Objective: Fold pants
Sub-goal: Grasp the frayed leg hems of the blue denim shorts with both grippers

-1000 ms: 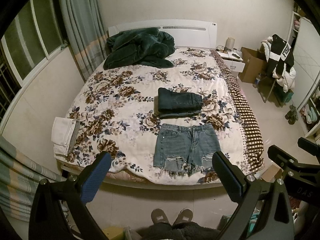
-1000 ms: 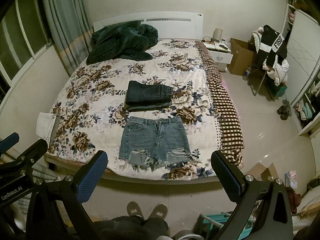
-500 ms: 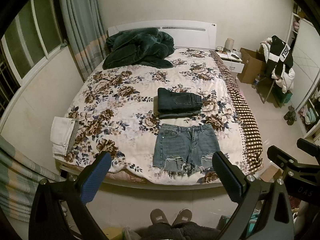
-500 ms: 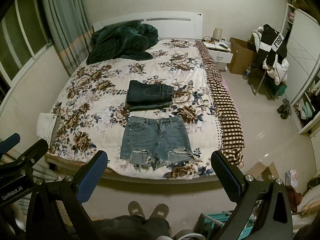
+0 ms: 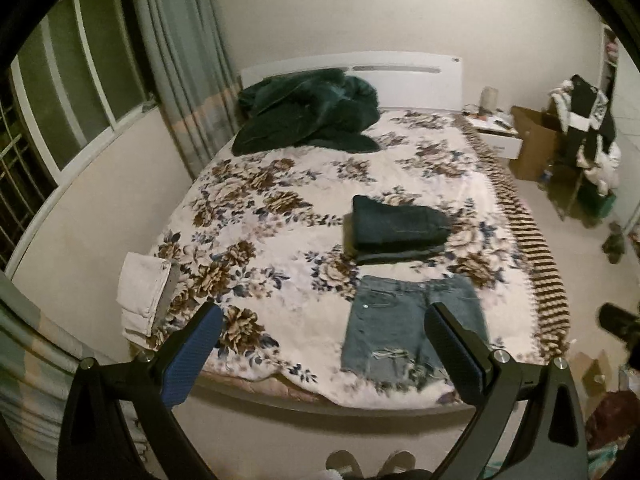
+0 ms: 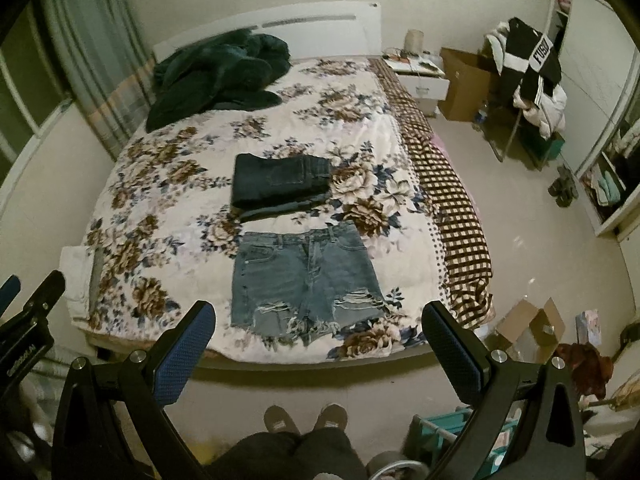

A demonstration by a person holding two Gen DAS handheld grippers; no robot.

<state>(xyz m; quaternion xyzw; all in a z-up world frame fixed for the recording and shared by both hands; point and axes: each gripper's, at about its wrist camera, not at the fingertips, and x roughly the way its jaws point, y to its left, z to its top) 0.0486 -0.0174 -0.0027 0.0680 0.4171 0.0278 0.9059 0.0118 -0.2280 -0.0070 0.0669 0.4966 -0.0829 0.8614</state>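
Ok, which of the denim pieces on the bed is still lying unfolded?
The light blue ripped shorts nearest the foot of the bed, spread flat with frayed hems showing. The dark jeans just beyond them are already folded into a compact stack.

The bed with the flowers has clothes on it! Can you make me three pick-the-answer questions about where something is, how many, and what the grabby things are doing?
1. Where do the light denim shorts lie on the bed?
A. by the headboard
B. near the foot edge
C. on the floor

2. How many denim garments lie in the middle of the bed?
A. two
B. four
C. none

3. What state are the left tool and right tool in?
A. both open, holding nothing
B. both shut on the shorts
C. one holds a towel

Answers: 1 B, the shorts lie flat by the near edge, just in front of the folded dark jeans. 2 A, only shorts and jeans. 3 A, each tool's fingers stand wide apart, short of the bed.
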